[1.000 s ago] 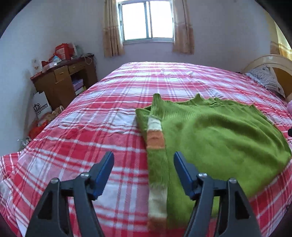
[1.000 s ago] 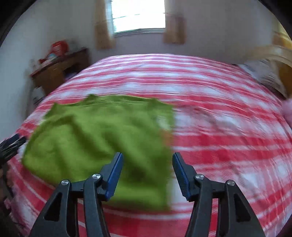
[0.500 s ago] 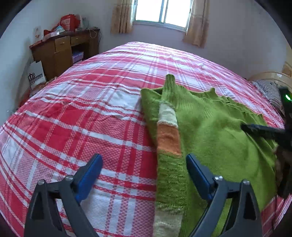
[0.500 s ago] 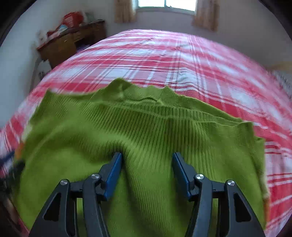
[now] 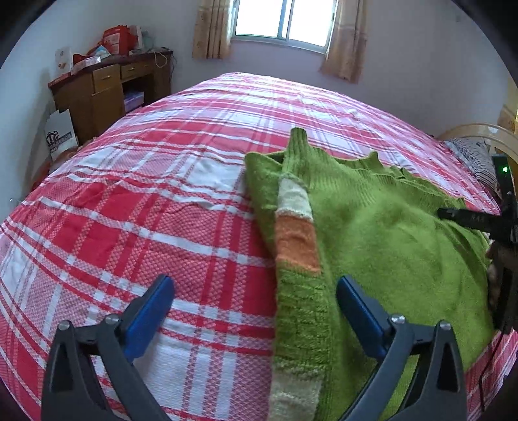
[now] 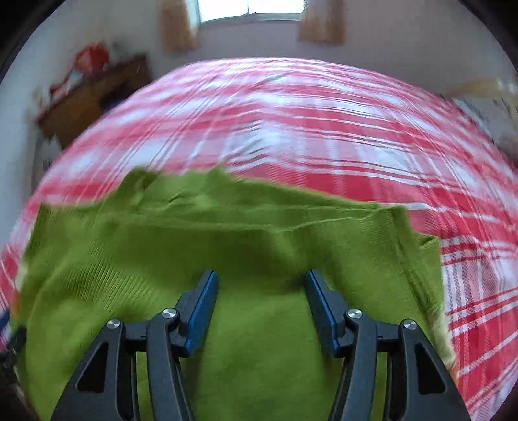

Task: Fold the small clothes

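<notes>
A: We see the green sweater (image 5: 388,246) lying flat on the red plaid bed (image 5: 145,200), toward its right half. One striped sleeve (image 5: 296,233), with white and orange bands, is folded in along the sweater's left edge.

B: Left tongs (image 5: 254,299)?

A: We have them spread wide and holding nothing, with the sleeve's lower part between the blue pads (image 5: 150,315).

B: Right tongs (image 6: 260,293)?

A: Also parted and empty, low over the sweater's body (image 6: 259,356). We can't tell if they touch the knit; that view is blurred.

B: Background?

A: A wooden desk (image 5: 106,87) by the wall and a curtained window (image 5: 281,19).
</notes>
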The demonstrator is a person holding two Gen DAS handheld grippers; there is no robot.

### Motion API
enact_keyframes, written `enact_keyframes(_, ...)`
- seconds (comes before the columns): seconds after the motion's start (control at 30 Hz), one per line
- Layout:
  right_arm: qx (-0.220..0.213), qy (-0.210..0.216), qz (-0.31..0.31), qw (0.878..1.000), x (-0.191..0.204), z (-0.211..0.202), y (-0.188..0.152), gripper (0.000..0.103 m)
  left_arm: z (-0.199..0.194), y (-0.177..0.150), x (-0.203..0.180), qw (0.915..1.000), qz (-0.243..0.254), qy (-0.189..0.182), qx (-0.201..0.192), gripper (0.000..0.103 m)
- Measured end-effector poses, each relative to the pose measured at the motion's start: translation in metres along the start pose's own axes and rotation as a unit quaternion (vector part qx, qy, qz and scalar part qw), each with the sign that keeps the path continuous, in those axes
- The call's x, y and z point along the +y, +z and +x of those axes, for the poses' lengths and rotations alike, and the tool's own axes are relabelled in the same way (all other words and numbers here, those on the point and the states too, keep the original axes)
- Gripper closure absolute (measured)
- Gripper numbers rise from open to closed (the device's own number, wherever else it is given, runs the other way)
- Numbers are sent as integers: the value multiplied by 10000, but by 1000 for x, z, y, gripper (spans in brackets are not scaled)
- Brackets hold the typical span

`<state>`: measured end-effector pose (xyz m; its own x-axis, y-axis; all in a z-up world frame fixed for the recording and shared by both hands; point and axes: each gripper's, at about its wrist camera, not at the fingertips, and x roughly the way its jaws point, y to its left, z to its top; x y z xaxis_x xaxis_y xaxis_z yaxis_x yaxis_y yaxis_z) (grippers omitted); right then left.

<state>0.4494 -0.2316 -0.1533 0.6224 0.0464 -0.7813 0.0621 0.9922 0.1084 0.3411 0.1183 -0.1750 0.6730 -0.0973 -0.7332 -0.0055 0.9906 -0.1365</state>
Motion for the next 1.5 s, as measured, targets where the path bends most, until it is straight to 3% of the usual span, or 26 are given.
enact_keyframes(0.07, -92, 21, 265, 9996, -14, -13, -1, 46, 0, 0, 0, 10000, 3, 1, 2, 0)
enact_keyframes(0.13, -193, 81, 142, 9997, -18, -30, -7, 46, 1, 0, 0, 10000, -5, -10, 0, 0)
enact_keyframes(0.23, 99, -537, -94, 9985, -35, -19, -15, 46, 2, 0, 0, 10000, 23, 23, 12, 0)
enact_keyframes(0.3, 10, -455, 38, 9990, -60, -11, -14, 46, 2, 0, -1, 10000, 57, 62, 27, 0)
enact_keyframes(0.5, -24, -673, 17, 9977, -47, -21, -14, 46, 2, 0, -1, 10000, 47, 55, 20, 0)
enact_keyframes(0.67, -291, 57, -295, 9991, -6, -57, -45, 45, -1, -1, 3, 9999, -66, -88, -18, 0)
enact_keyframes(0.9, -568, 668, -1357, 9869, 64, -98, -103, 44, -12, -3, 15, 9991, -364, -83, -193, 0)
enact_keyframes(1.03, -647, 676, -1906, 9772, 96, -110, -131, 44, -12, 1, 16, 9995, -310, 34, -104, 0)
enact_keyframes(1.27, -804, 731, -2872, 9517, 149, -119, -167, 42, -16, 16, 4, 9962, 461, 616, -398, 0)
enact_keyframes(1.5, -891, 715, -3372, 9345, 188, -114, -187, 42, -4, 27, 7, 9961, 497, 666, -303, 0)
